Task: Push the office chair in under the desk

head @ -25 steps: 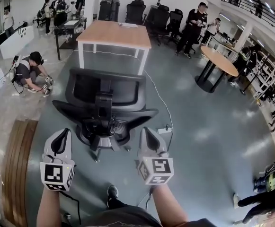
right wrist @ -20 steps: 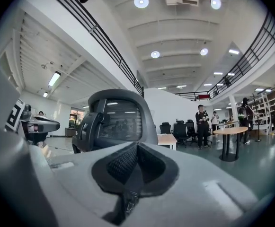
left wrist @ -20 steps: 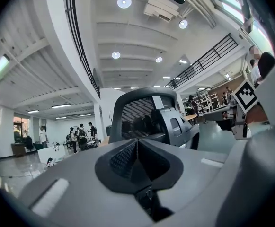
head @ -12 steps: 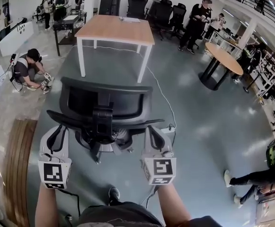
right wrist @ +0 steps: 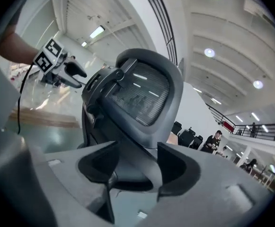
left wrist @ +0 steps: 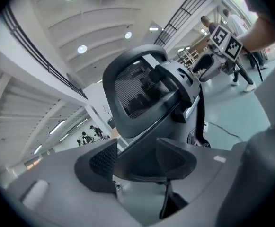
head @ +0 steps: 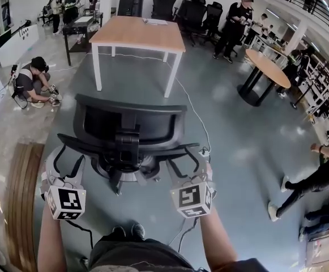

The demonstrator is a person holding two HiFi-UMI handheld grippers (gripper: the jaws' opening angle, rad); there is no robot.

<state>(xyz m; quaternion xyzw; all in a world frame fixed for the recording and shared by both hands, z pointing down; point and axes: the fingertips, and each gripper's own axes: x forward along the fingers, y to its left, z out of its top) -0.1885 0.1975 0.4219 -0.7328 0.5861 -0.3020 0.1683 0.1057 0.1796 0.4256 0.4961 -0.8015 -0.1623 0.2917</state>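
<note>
**Head view.** The office chair [head: 130,123] stands on the grey floor [head: 238,152] with its back to the person and its seat side toward the desk [head: 136,38]. Chair and desk are well apart with bare floor between them, so the chair is not under the desk. A dark bar [head: 170,148] runs across the back of the chair below the backrest. The left gripper [head: 68,160] sits at the bar's left end and the right gripper [head: 188,162] at its right end, each held in one hand. A white cable [head: 189,115] runs over the floor from the desk past the chair's right side. A person [head: 33,81] crouches on the floor near the left edge. A round table [head: 266,72] stands off to the right.

**Left gripper view.** The jaws of the left gripper [left wrist: 137,162] have just been opening and now stand apart. The chair's bar passes between the pads, but they do not clamp it (no squeeze is visible on either side). The backrest rises above the jaws. The right gripper [left wrist: 204,70] shows at the upper right, beyond the chair.

**Right gripper view.** The jaws of the right gripper [right wrist: 137,167] have likewise just been opening and stand apart. The bar's other end lies between the pads, unclamped. The backrest fills the middle of the view, and the left gripper [right wrist: 75,74] shows at the upper left.
</note>
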